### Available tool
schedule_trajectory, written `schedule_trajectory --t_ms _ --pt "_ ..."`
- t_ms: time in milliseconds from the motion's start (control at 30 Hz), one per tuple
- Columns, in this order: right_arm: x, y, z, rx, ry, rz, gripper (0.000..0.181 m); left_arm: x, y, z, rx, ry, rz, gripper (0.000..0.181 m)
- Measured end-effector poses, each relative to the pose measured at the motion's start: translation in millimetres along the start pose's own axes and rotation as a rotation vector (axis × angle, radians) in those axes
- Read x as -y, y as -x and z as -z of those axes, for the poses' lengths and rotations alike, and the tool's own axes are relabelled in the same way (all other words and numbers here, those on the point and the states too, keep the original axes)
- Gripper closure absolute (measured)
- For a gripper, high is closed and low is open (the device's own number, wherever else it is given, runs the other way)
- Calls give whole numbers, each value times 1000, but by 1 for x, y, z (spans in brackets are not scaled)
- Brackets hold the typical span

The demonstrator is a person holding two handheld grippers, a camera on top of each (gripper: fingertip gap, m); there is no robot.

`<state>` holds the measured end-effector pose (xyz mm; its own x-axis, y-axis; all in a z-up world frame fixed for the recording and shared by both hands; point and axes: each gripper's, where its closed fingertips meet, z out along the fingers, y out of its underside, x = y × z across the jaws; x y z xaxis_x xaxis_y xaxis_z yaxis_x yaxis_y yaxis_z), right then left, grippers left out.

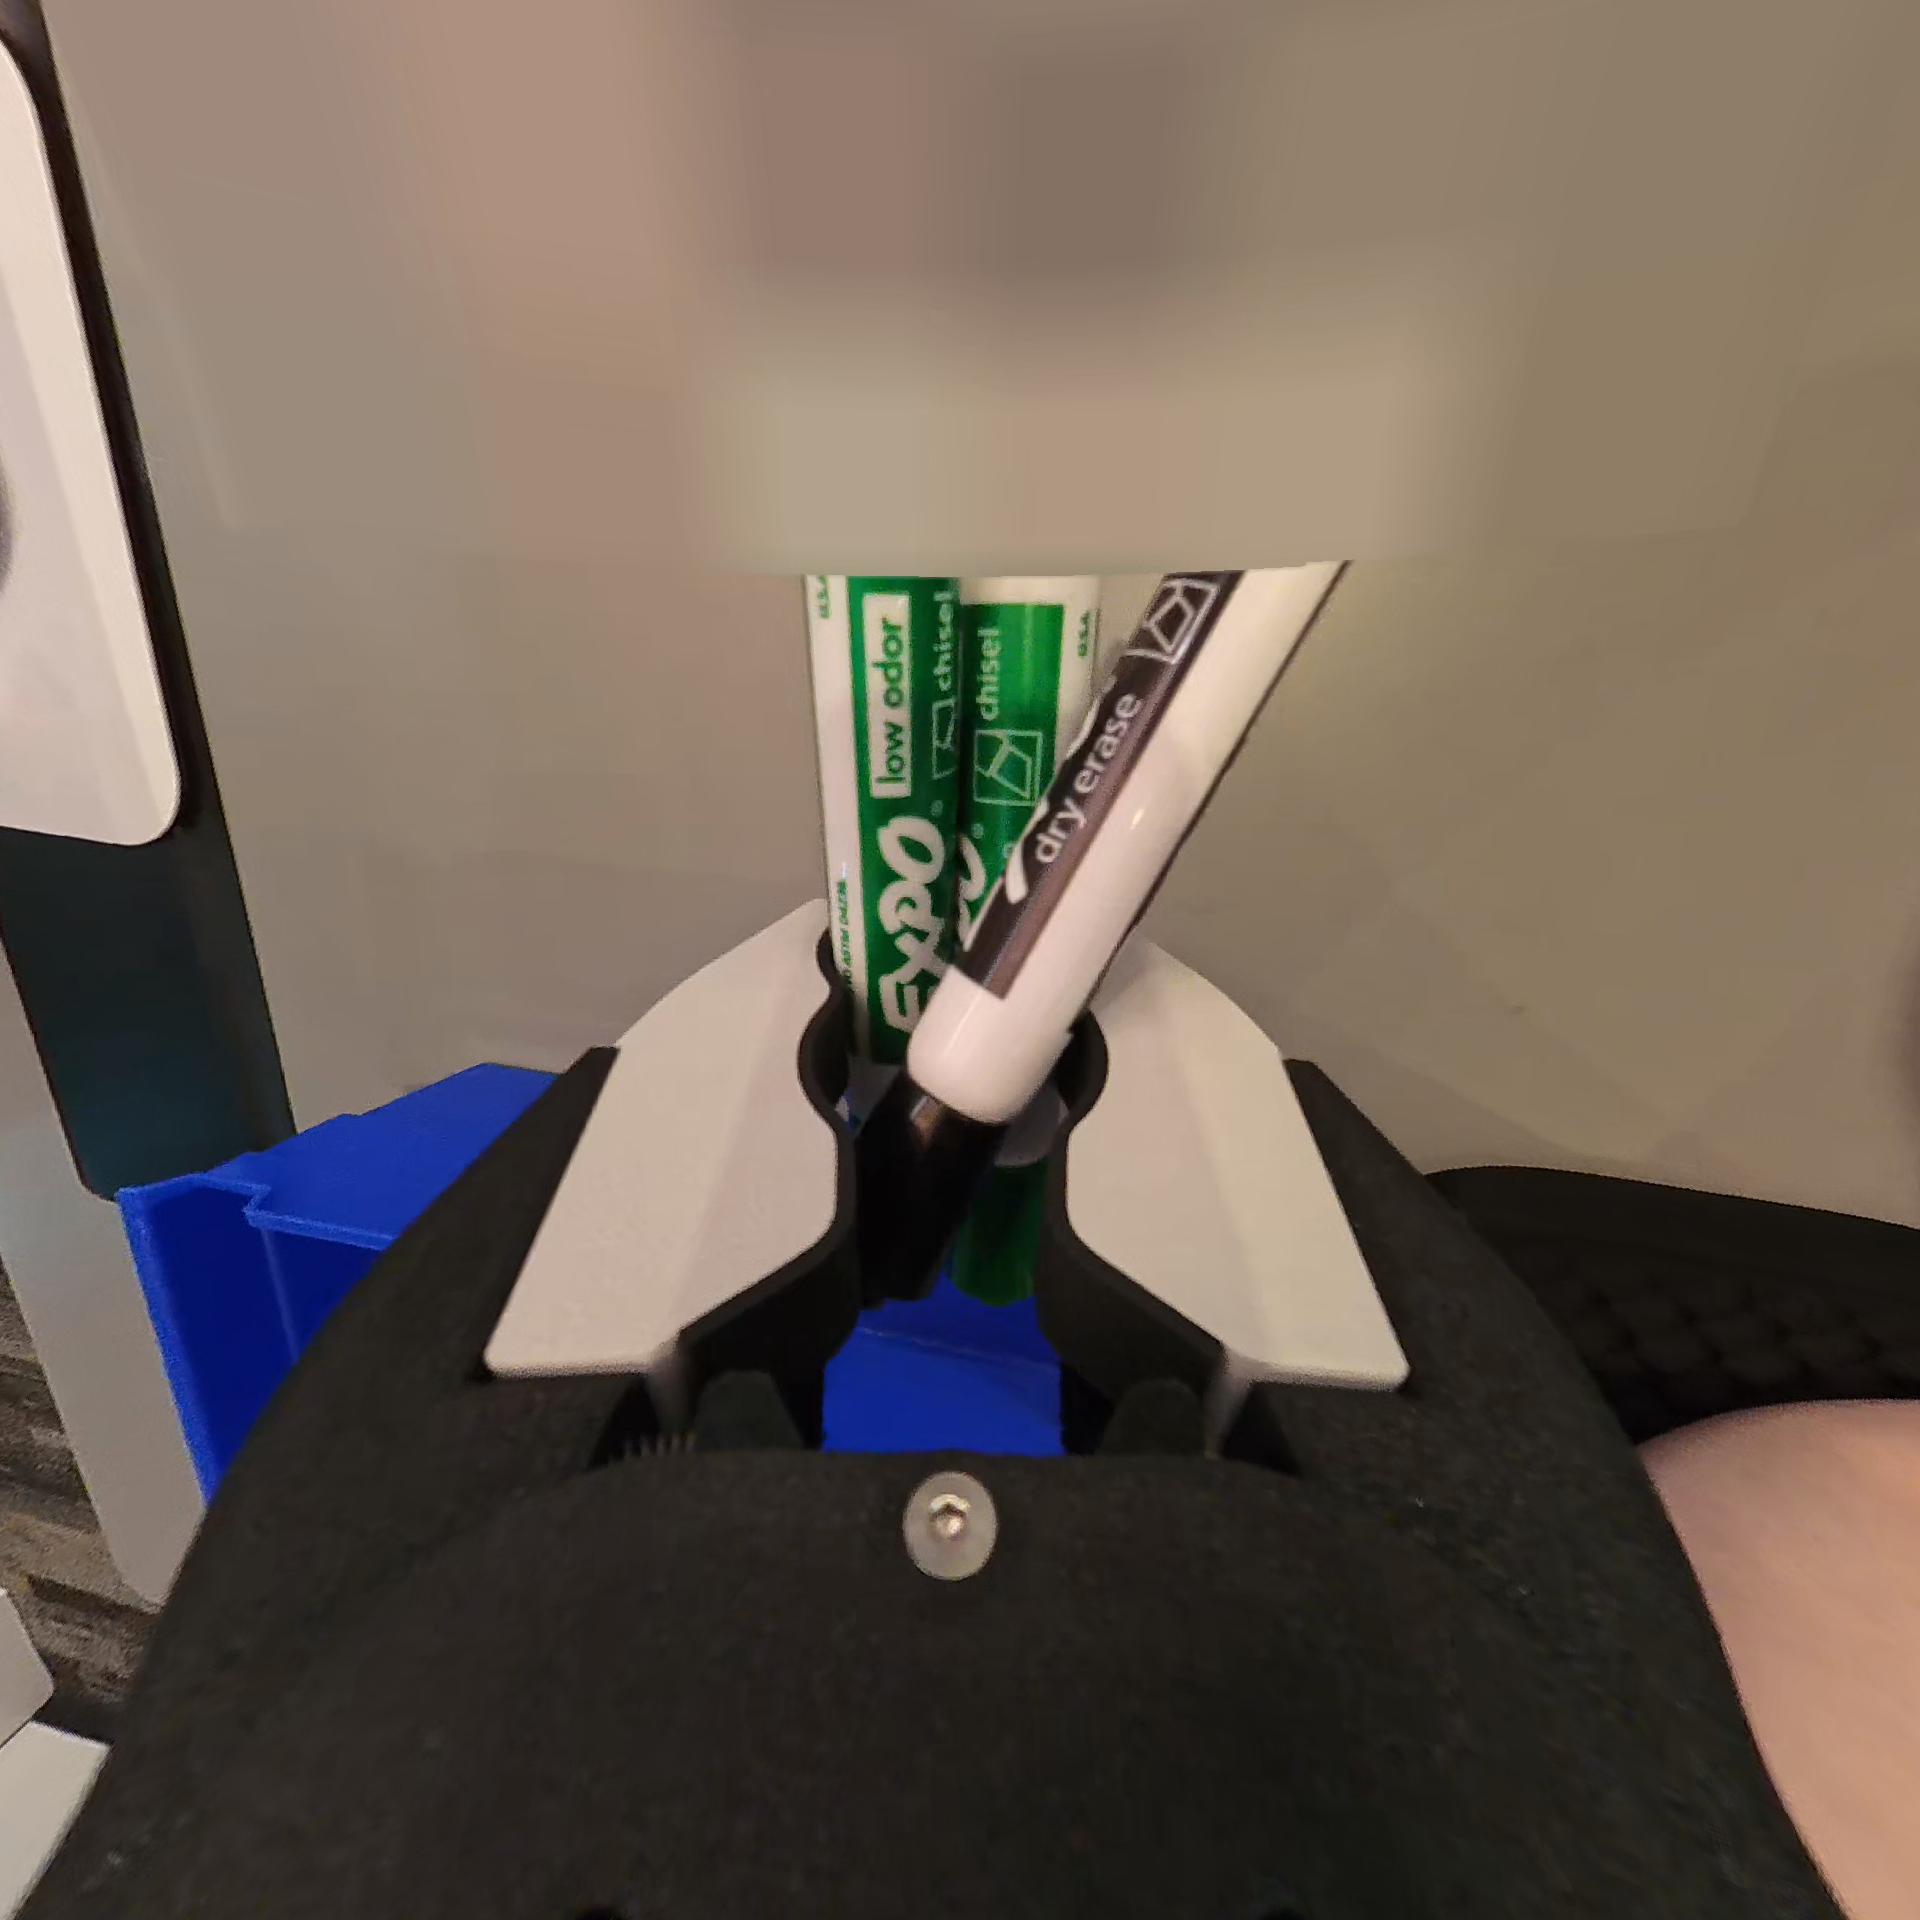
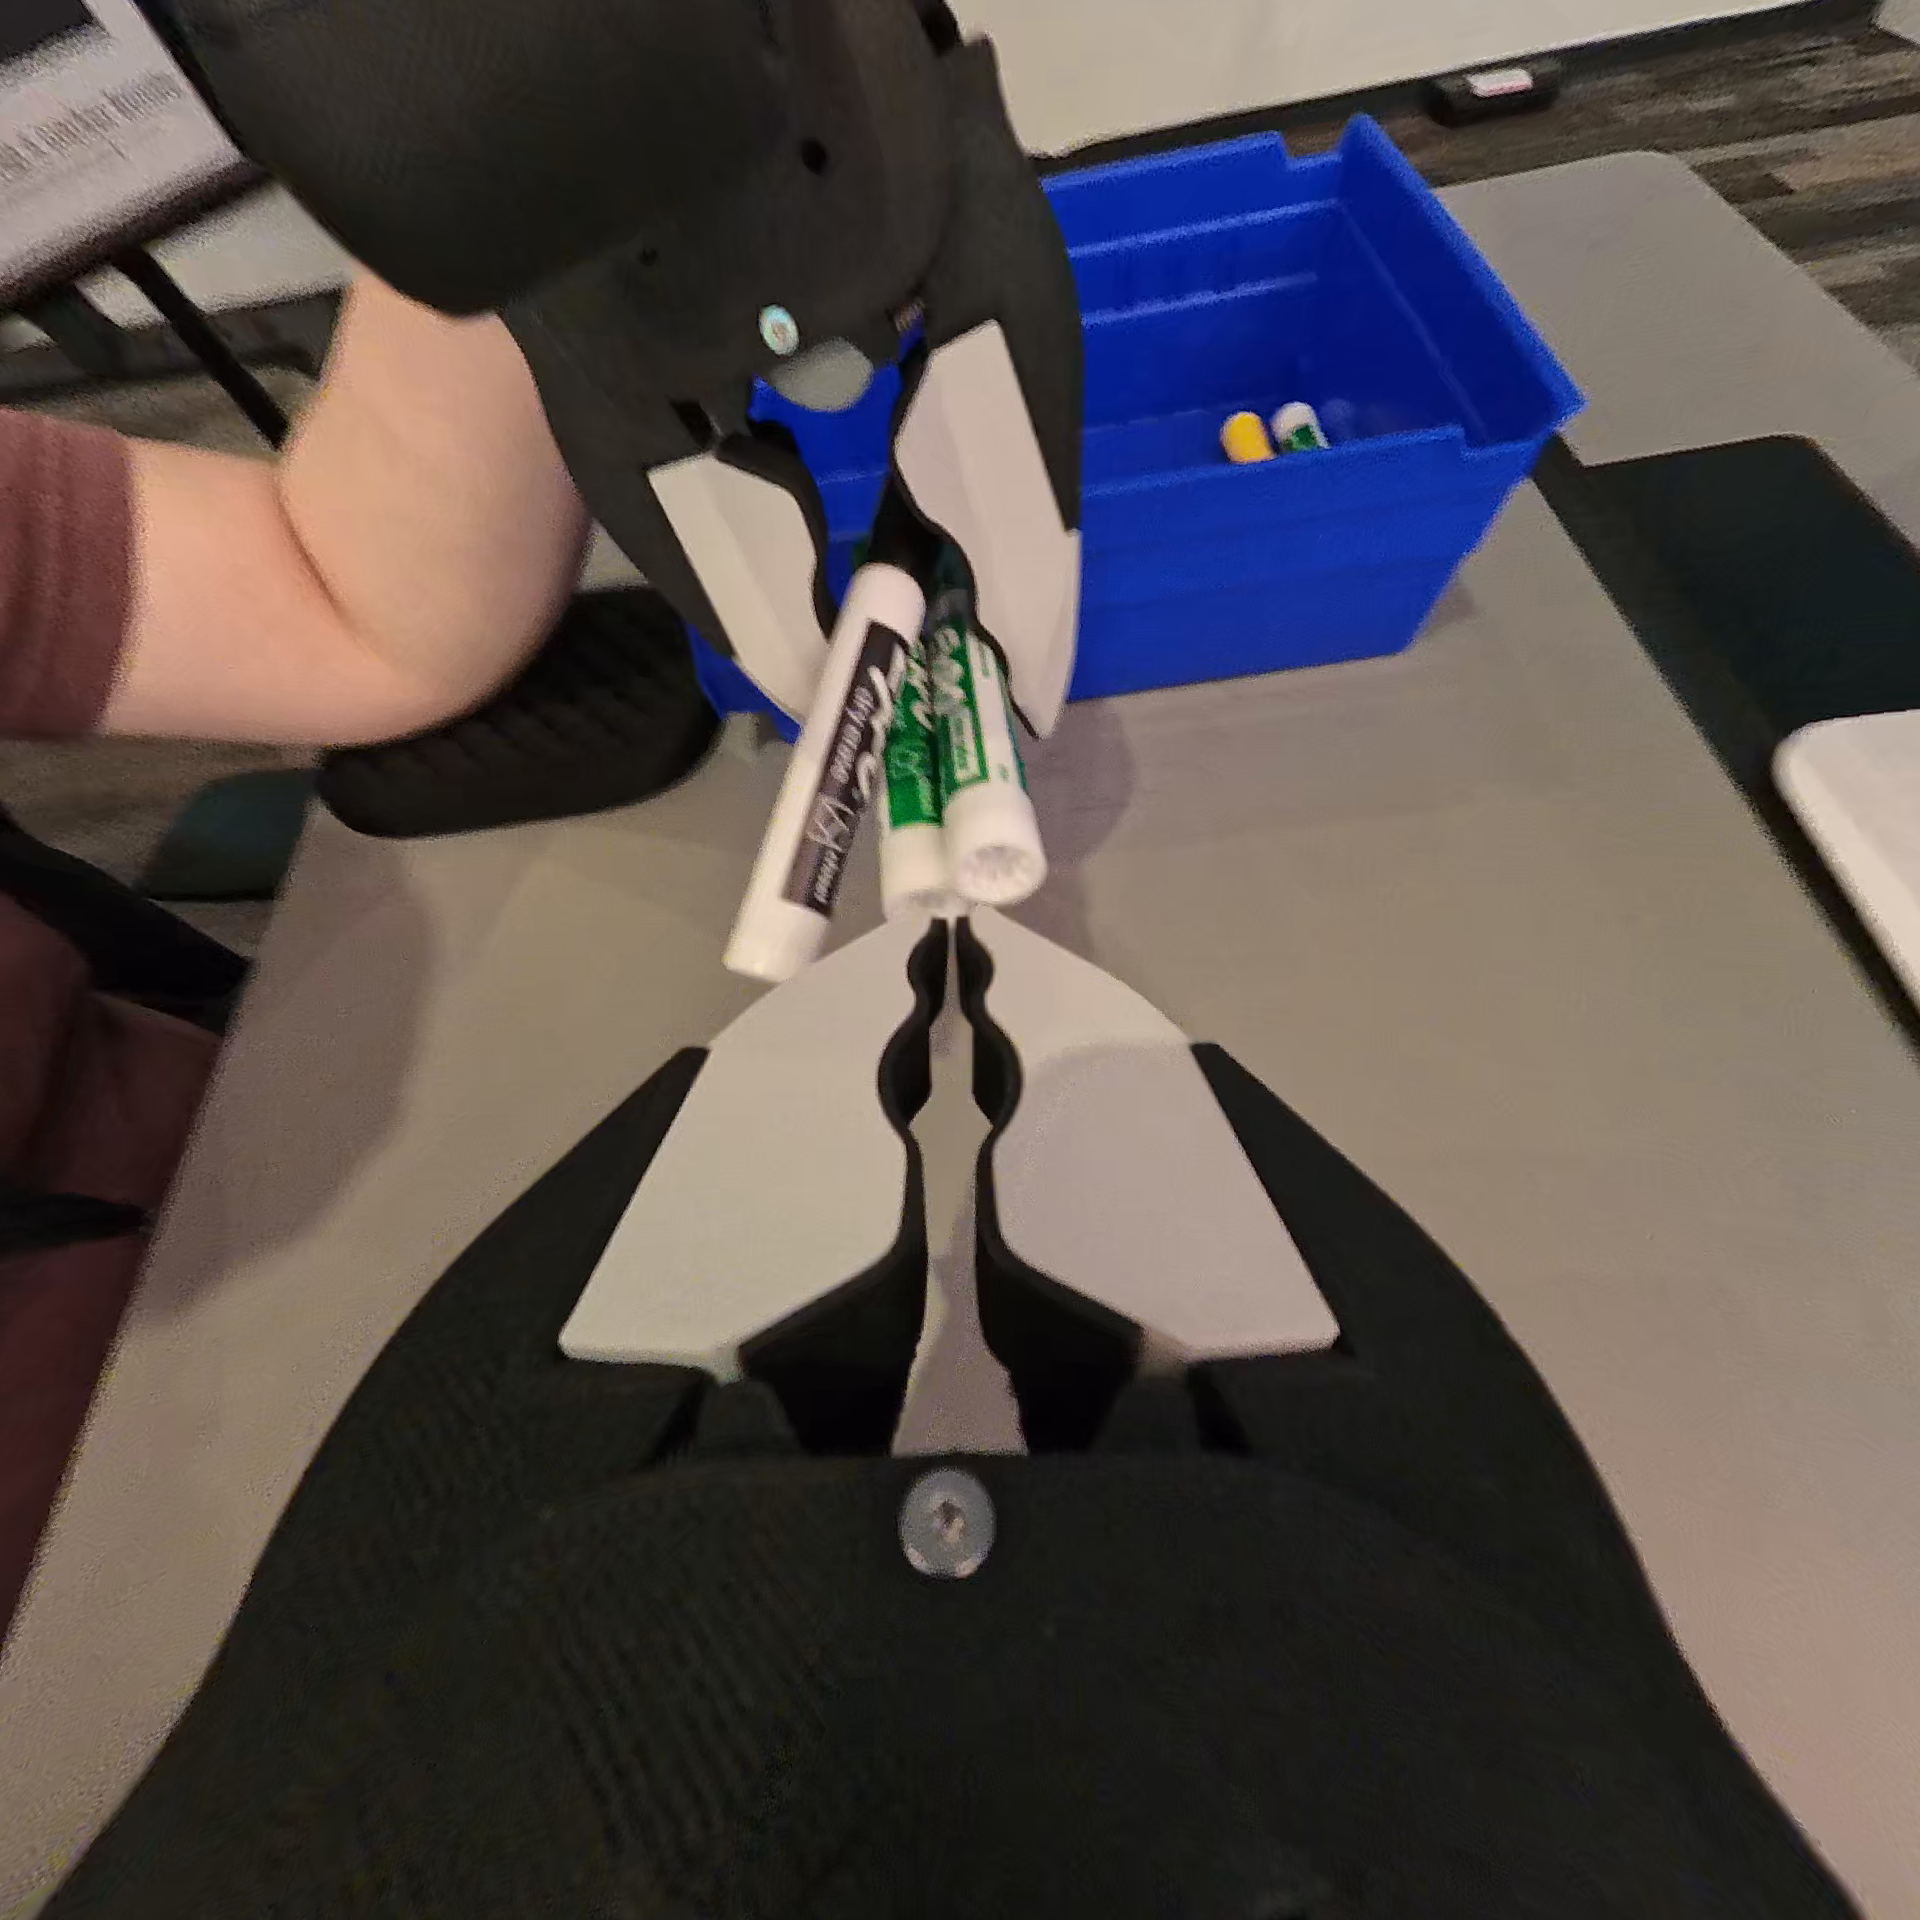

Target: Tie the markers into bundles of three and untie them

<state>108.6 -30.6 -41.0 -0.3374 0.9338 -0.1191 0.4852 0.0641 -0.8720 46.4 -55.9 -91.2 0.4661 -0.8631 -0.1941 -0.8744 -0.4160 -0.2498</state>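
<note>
My left gripper is shut on a bundle of three markers that stick out forward past its fingertips. Two green markers lie side by side, and a black marker leans across them to the right. In the right wrist view the left gripper hangs above the table with the black marker and the green markers pointing down towards me. My right gripper is shut, with its tips just below the green markers' ends. I see nothing between its pads.
A blue bin with a few loose markers inside stands on the grey table behind the left gripper. A person's arm holds that gripper at the left, above a black mesh seat. A white object sits at the right edge. The grippers' ends are close to 9 cm from one another. It is some 30 cm from my left tips to the white object.
</note>
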Motion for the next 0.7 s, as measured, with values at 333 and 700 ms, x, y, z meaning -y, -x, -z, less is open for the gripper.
schedule_trajectory --t_ms 333,700 --pt "-17 26 -11 25 133 309 160 -6 6 3 7 -11 31 144" --pt "9 20 -5 12 -43 205 161 -7 4 3 1 2 30 144"
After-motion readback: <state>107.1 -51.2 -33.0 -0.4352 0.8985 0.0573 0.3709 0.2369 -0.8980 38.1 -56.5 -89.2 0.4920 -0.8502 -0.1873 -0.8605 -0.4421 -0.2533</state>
